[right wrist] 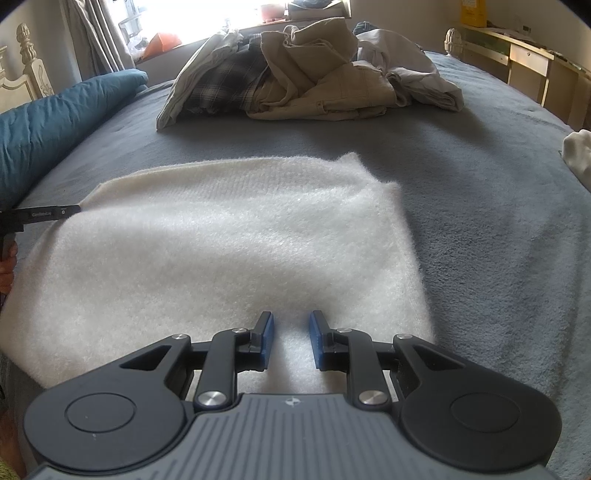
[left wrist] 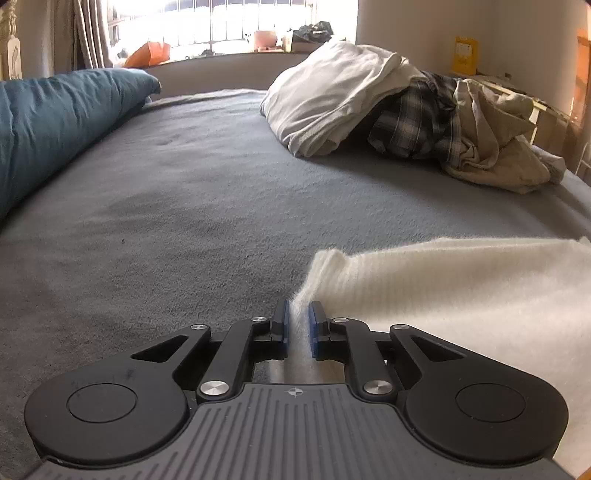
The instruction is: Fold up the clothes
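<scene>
- White ribbed sweater [right wrist: 221,251] — fuzzy knit, lies folded flat on my grey bed blanket [right wrist: 480,221].
- My left gripper [left wrist: 298,325] pinches its corner edge.
- My right gripper [right wrist: 291,338] — jaws apart, above the near hem.

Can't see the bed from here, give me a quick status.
Left gripper shut on white knit edge. Right gripper open over it. Clothes pile beyond, clear.

Looking low and close across the bed [left wrist: 207,192] toward the window [left wrist: 229,26], both sharing the clothes pile [right wrist: 306,74].
</scene>
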Demonstrator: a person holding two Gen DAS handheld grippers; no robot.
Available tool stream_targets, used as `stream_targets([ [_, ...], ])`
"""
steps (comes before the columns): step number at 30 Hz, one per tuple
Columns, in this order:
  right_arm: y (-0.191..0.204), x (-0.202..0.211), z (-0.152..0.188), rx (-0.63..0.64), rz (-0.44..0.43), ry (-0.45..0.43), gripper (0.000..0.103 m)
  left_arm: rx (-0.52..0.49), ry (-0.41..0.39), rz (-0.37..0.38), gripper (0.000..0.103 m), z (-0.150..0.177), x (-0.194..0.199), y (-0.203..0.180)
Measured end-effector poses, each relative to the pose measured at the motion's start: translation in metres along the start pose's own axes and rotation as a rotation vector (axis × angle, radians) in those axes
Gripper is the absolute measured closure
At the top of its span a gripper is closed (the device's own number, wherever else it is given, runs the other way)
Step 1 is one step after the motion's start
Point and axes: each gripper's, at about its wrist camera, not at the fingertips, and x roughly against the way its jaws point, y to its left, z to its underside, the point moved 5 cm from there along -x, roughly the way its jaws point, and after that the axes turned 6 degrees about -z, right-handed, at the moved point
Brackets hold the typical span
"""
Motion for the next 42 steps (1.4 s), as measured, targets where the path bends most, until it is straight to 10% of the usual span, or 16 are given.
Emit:
stream_targets([
  [17,0.001,0.0,0.0,0.001,0.005,-0.003,0.08,0.616,0.146,0.148,0.071,-0.012,-0.007,0.072],
  [28,-0.001,-0.001,0.001,-0.009,-0.001,-0.011,0.08,0.159,0.041,0.206,0.071,-0.024,0.045,-0.016],
  [42,0.0,0.01,-0.005,-0.01,-0.013,-0.053,0.08,0.018,0.041,0.056,0.071,-0.013,0.045,-0.028],
])
